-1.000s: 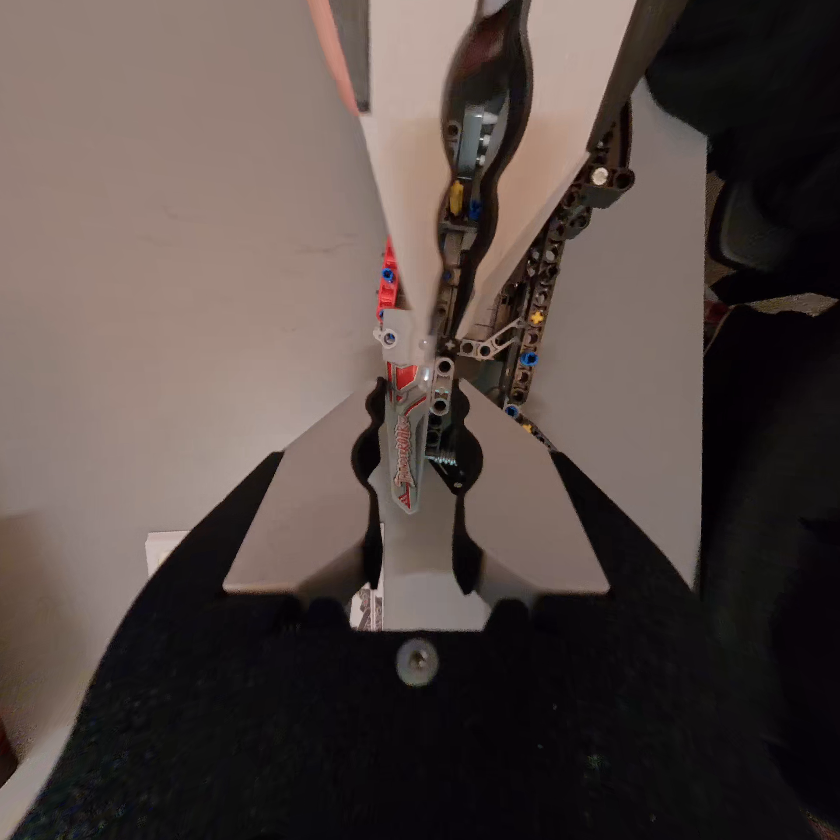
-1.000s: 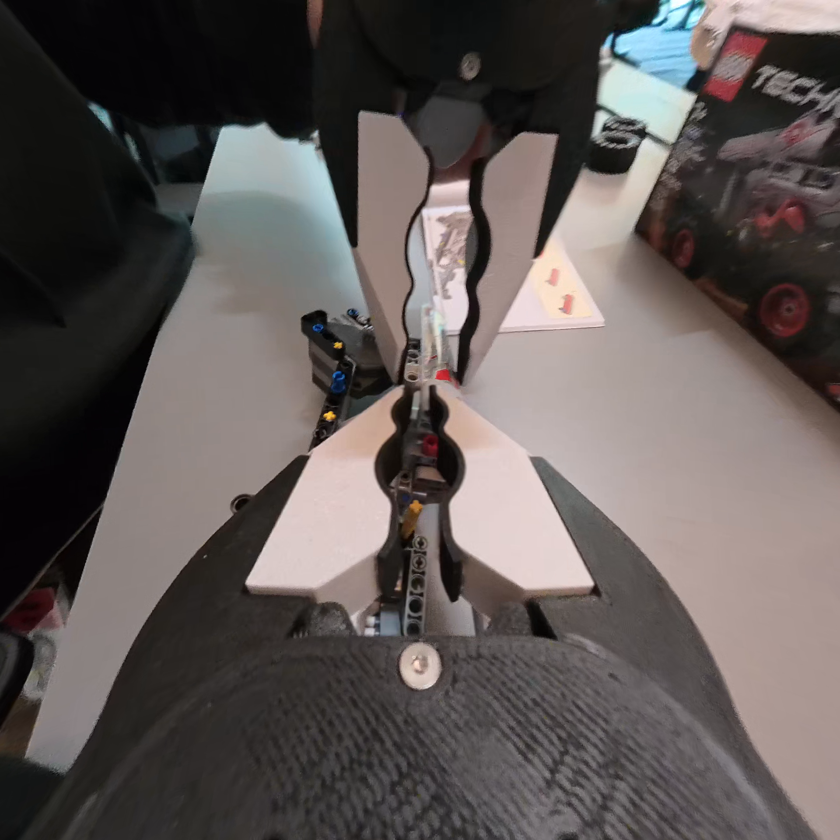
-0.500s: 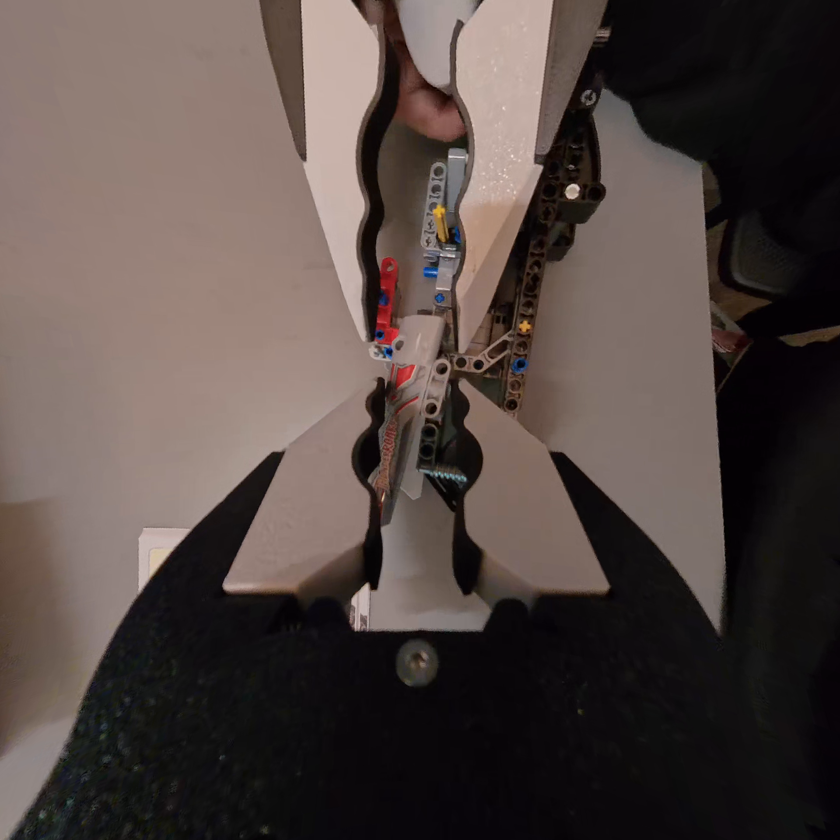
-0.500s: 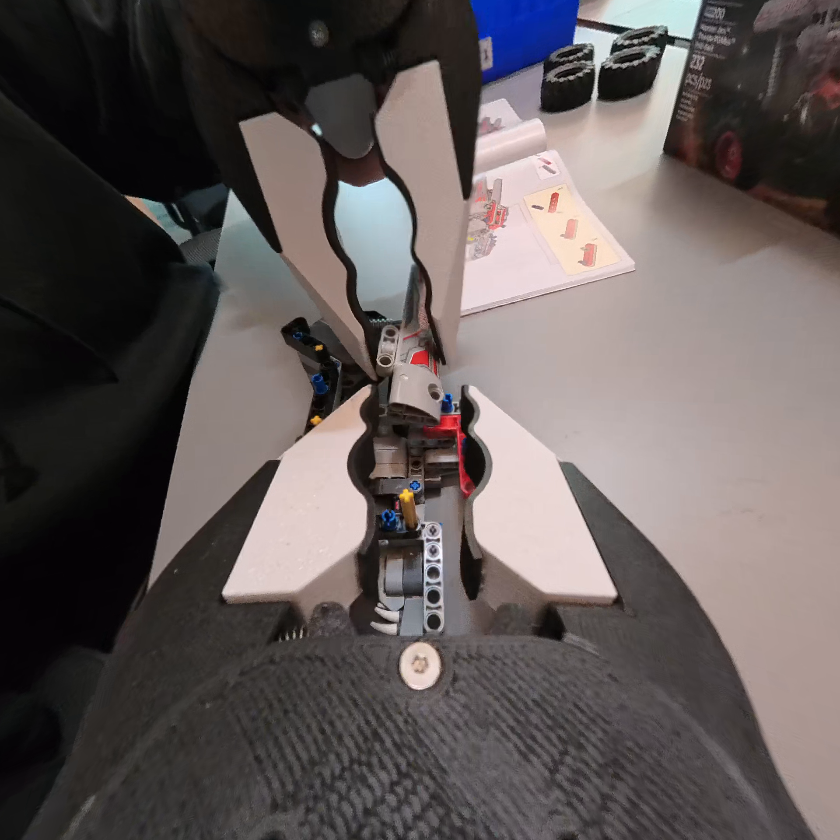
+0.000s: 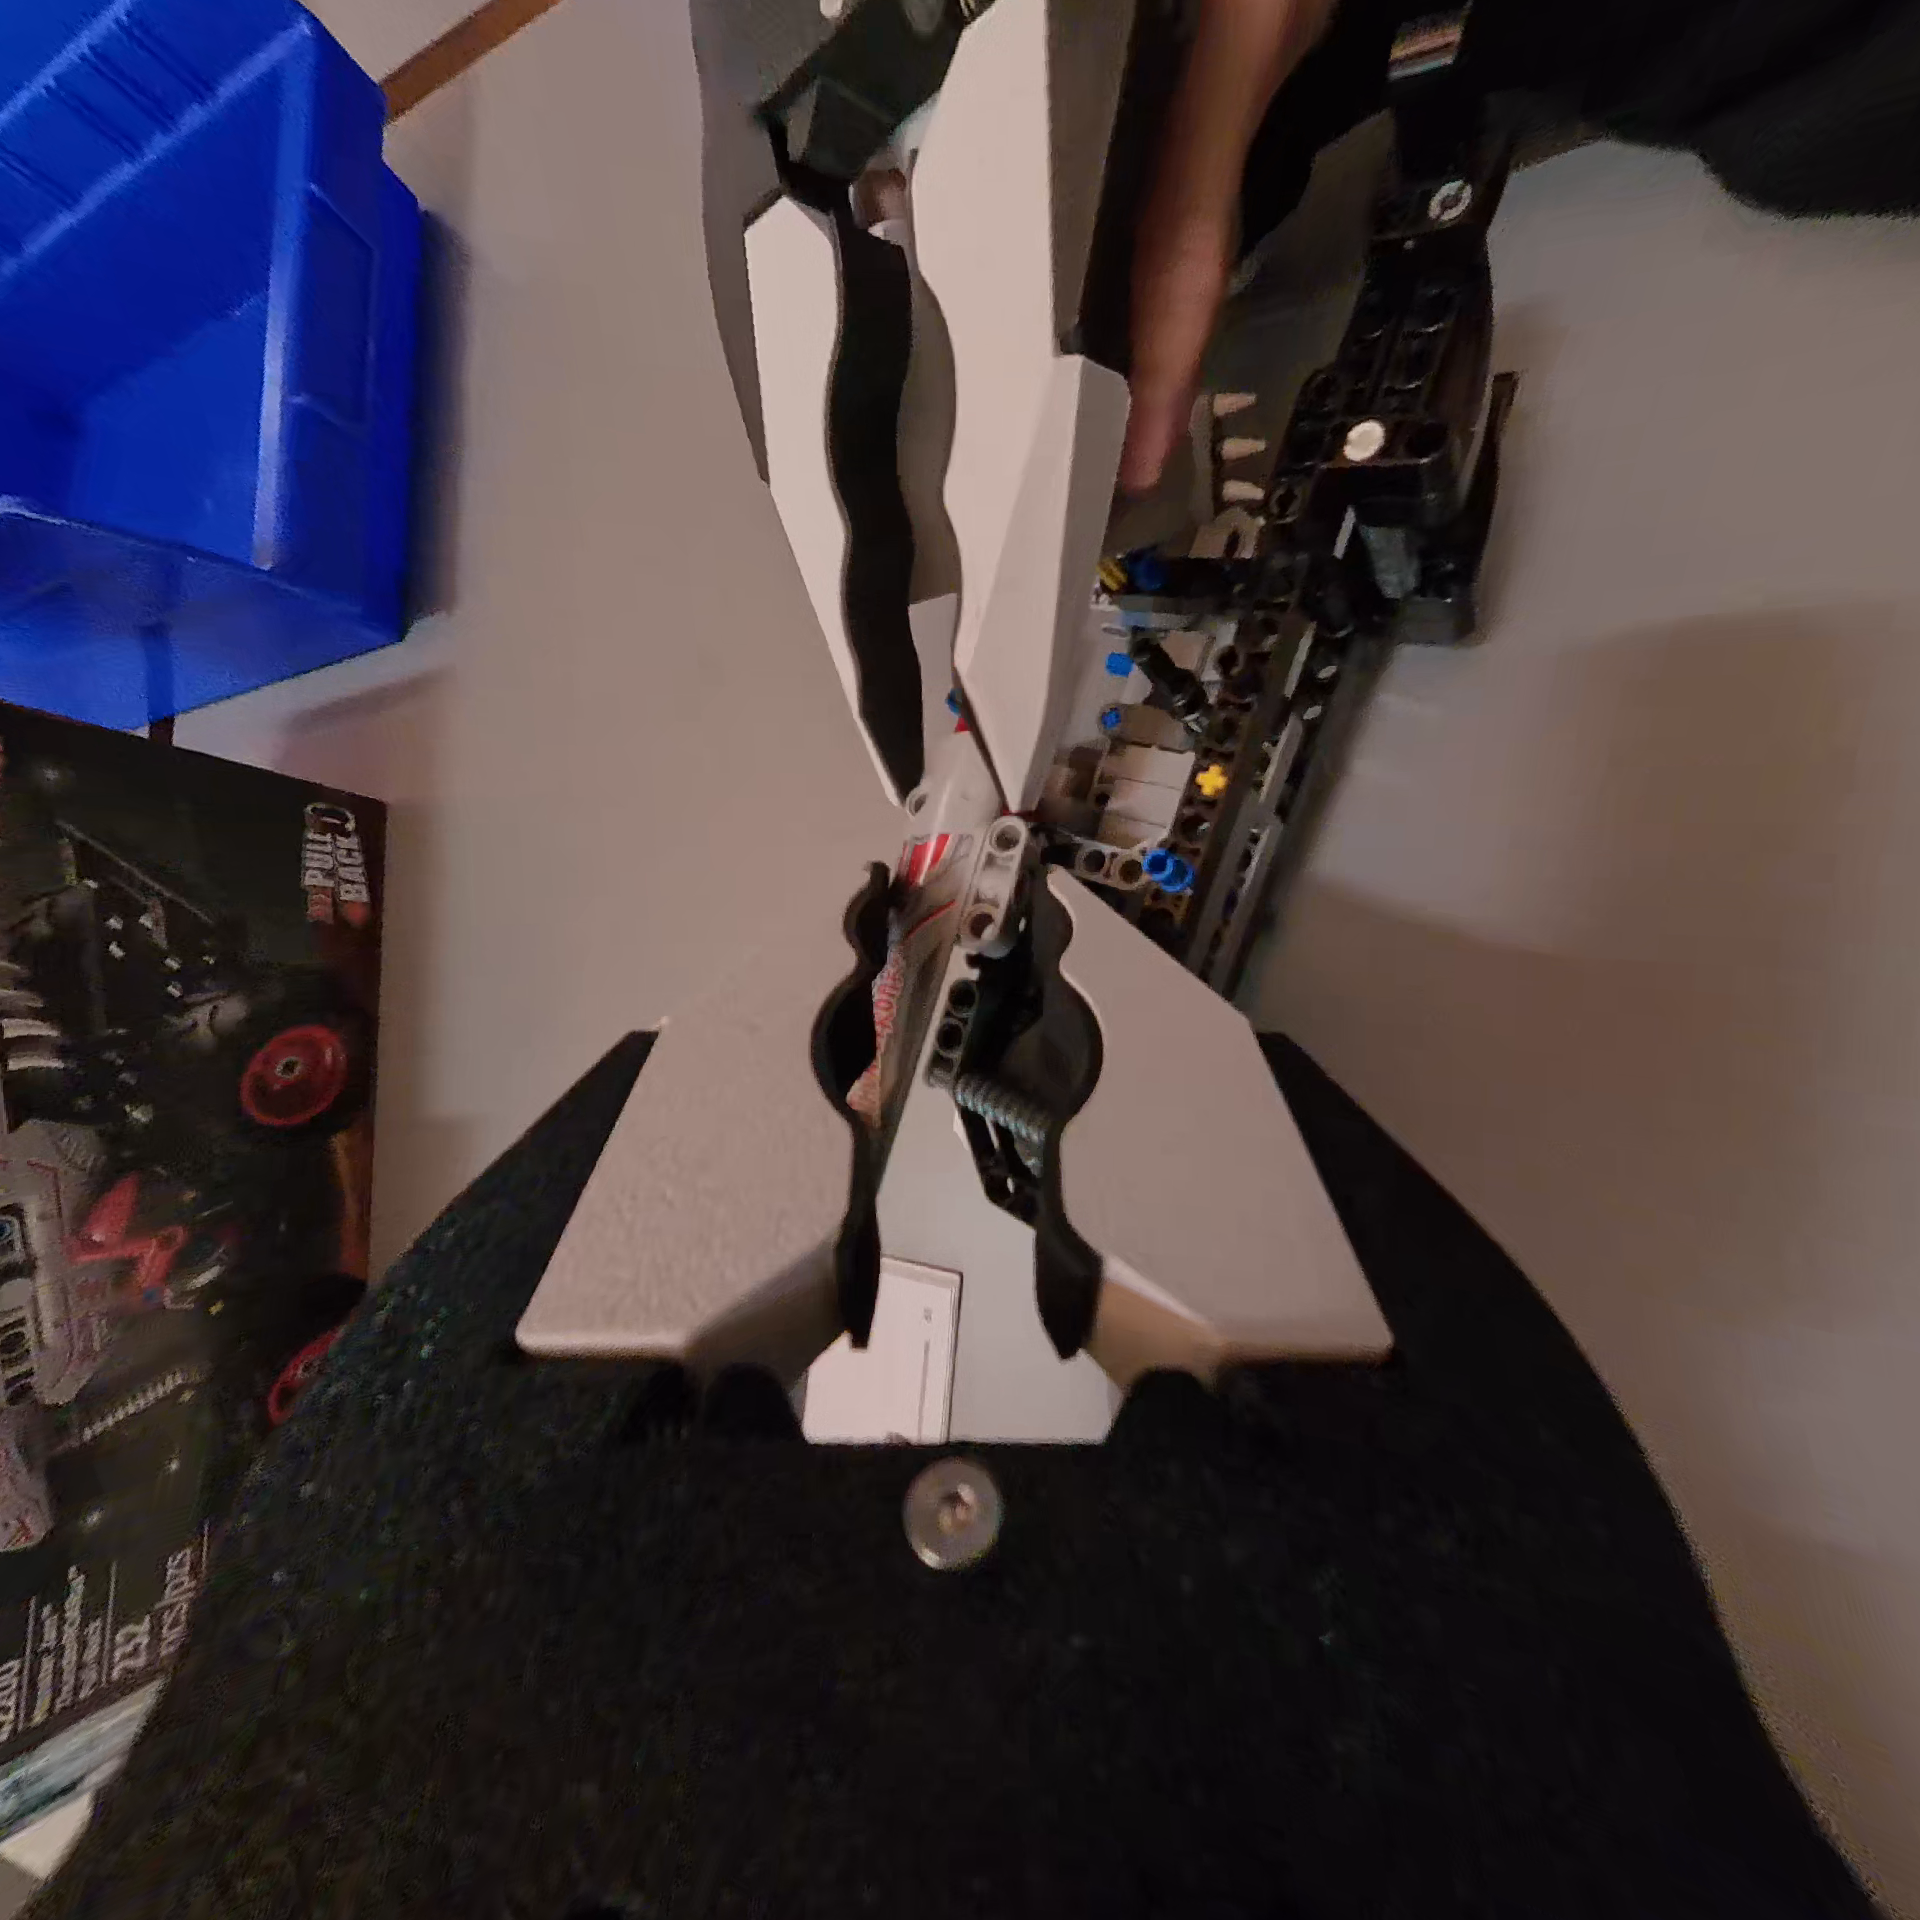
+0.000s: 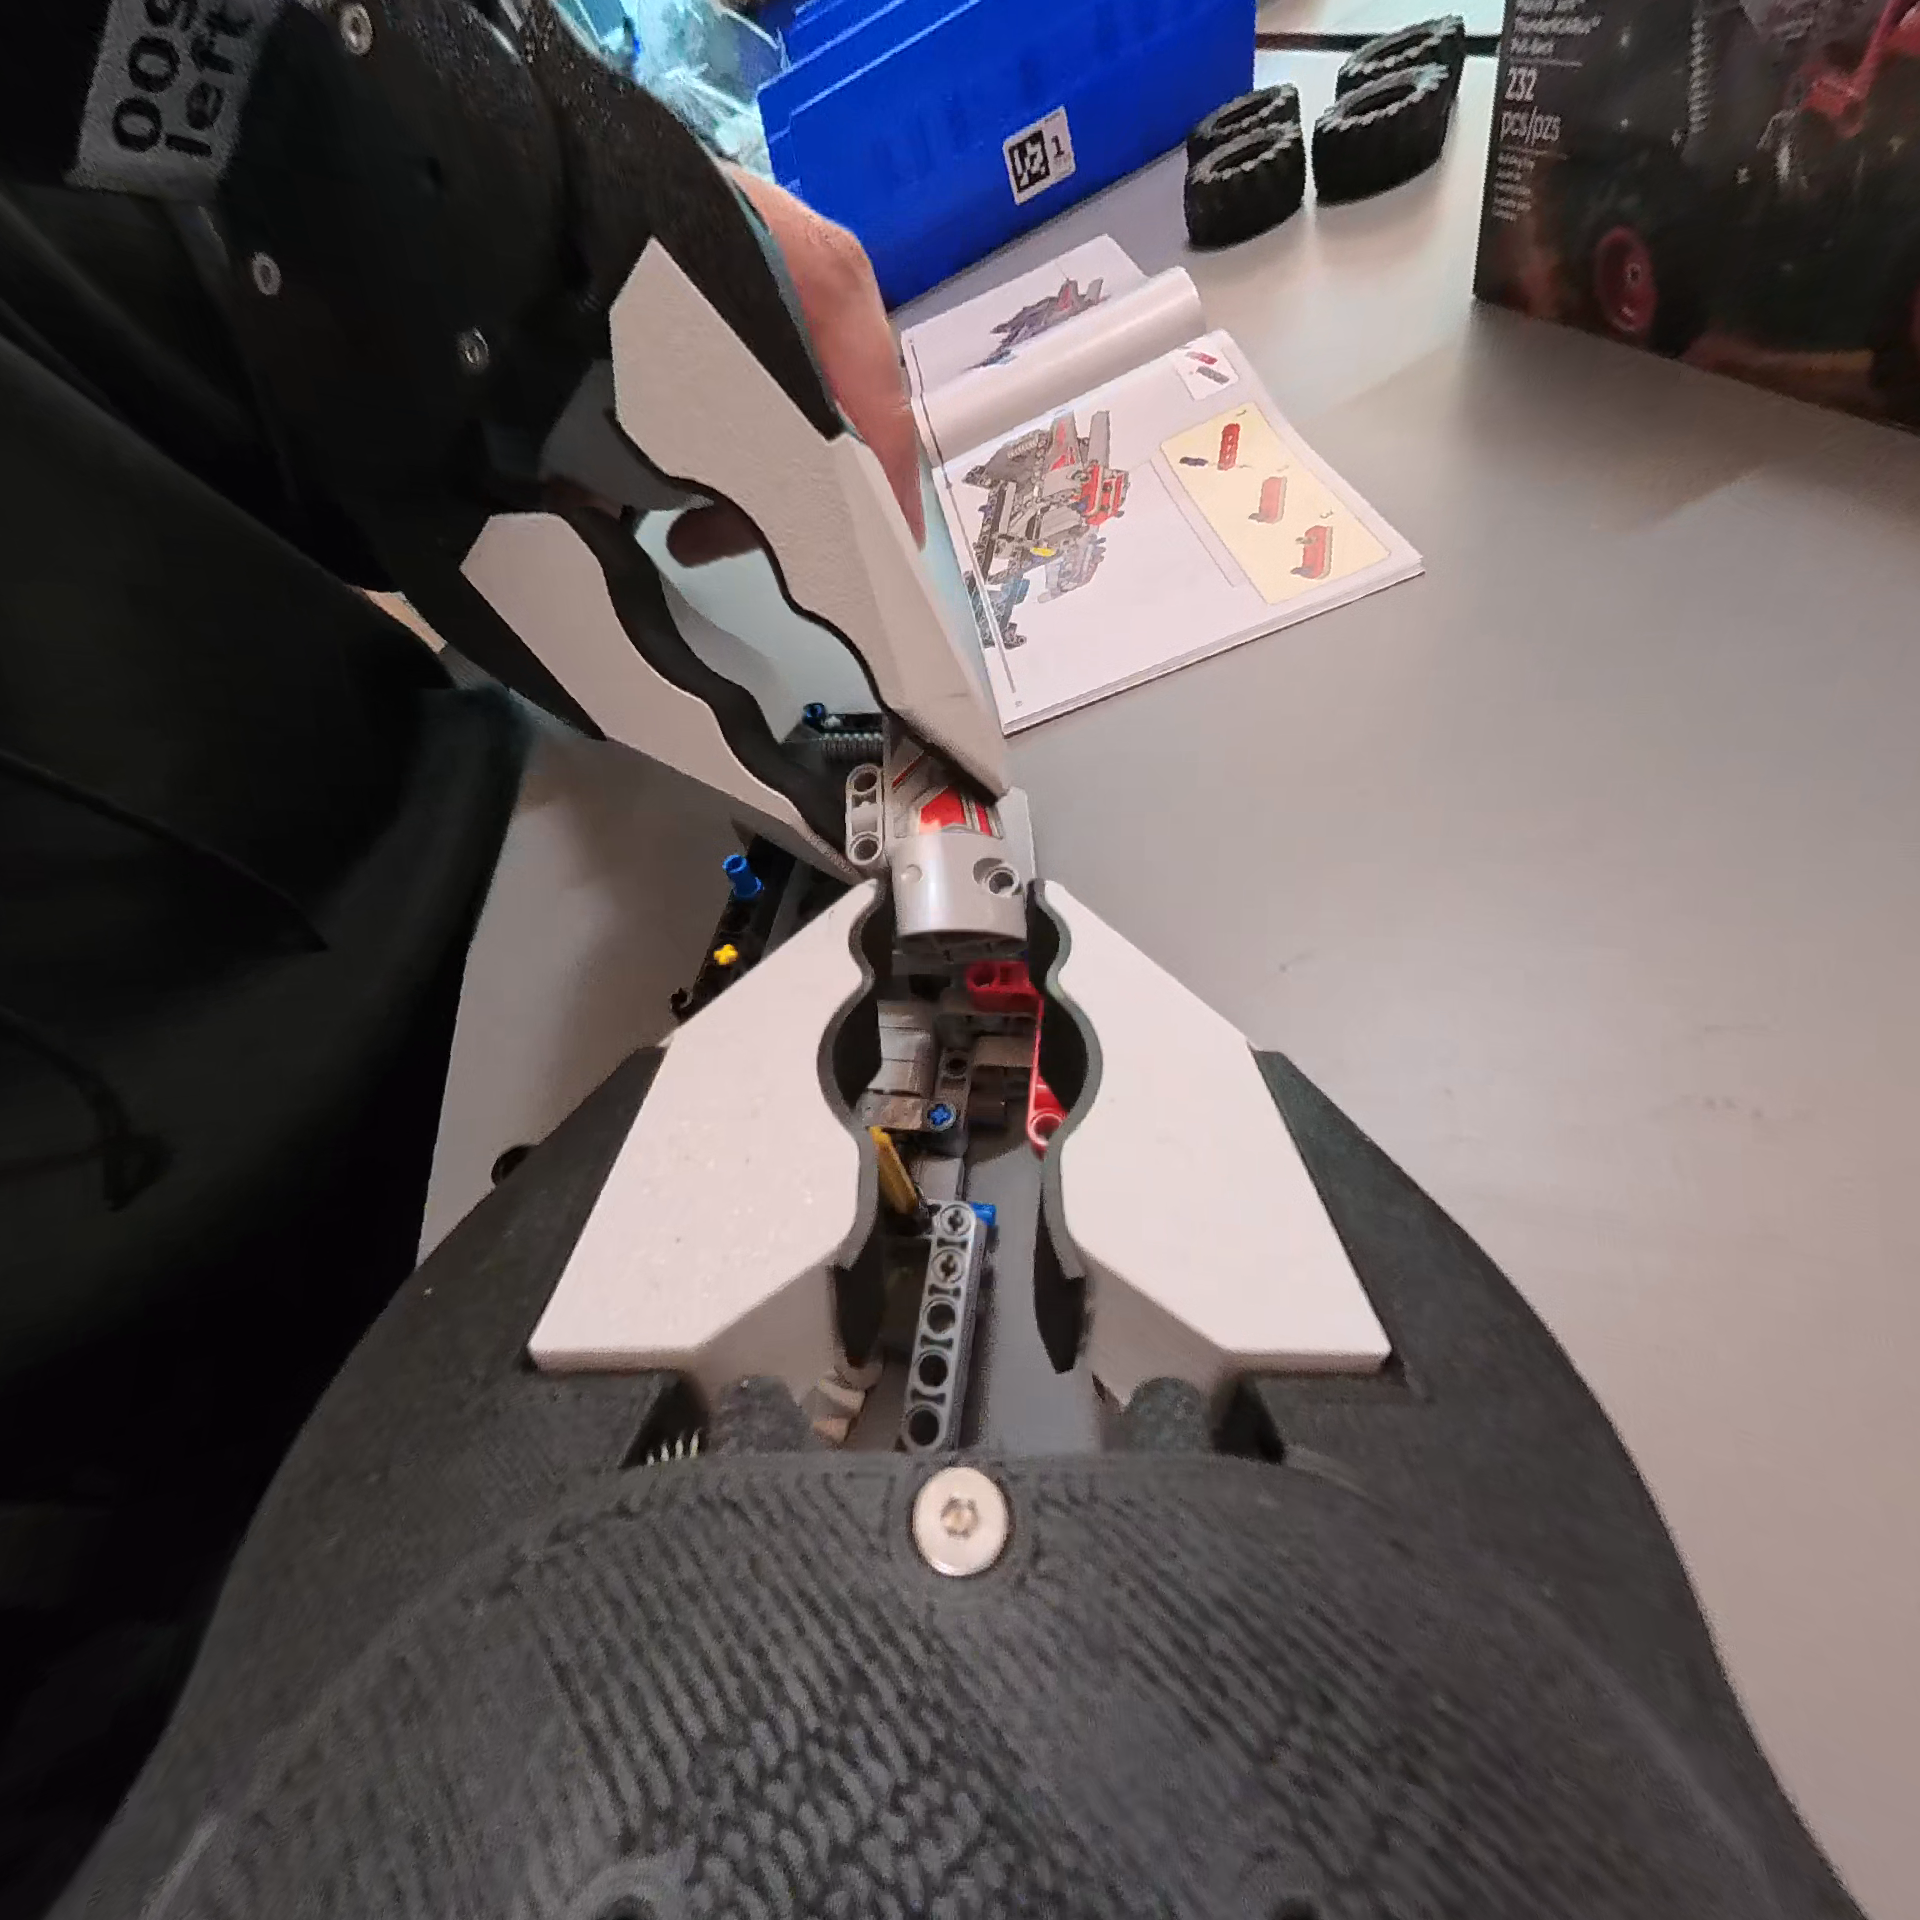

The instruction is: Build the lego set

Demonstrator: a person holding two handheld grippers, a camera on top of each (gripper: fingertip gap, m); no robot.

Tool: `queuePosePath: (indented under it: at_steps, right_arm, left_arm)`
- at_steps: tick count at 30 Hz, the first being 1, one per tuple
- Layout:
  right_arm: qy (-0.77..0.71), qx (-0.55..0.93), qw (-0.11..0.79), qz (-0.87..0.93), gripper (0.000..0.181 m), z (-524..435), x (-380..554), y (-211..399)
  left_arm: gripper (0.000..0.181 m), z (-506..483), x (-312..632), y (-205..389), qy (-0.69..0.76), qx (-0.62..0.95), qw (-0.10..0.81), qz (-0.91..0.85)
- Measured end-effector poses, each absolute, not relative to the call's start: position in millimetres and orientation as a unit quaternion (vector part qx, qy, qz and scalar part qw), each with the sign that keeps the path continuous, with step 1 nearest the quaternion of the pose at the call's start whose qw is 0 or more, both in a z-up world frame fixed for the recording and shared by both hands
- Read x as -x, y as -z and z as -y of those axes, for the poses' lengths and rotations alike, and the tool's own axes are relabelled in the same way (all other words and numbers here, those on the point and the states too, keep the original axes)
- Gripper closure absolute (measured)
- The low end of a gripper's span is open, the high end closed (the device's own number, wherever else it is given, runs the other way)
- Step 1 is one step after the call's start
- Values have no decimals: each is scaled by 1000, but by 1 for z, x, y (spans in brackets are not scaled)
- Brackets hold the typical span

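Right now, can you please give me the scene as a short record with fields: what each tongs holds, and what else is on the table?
left tongs: shut on the grey panel with red stripes
right tongs: shut on the lego model, at its grey rounded end
relation: both tongs meet tip to tip on the same build
chassis: dark beam frame lying on the table behind the tongs
instruction booklet: open, flat on the table
blue bin: far side
black tyres: loose, beside the bin
set box: standing at the far right
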State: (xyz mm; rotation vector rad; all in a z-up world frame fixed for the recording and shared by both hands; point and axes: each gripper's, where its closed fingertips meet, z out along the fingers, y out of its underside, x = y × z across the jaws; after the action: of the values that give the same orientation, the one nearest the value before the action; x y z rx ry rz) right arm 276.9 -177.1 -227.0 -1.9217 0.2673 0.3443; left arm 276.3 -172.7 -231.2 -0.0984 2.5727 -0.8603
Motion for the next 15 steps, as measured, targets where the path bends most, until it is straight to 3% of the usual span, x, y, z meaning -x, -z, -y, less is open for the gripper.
queuePosePath:
  at_steps: [7, 12, 15]
  right_arm:
    - [-130, 827, 538, -100, 158, 178, -276, 231]
    - [-87, 840, 531, -71, 158, 179, -277, 233]
    - [-87, 840, 532, -69, 158, 176, -277, 232]
  left_arm:
    - [158, 172, -273, 233, 326, 29, 174, -929]
    - [138, 165, -263, 222, 335, 96, -12, -937]
    - [138, 161, -268, 215, 326, 113, -82, -935]
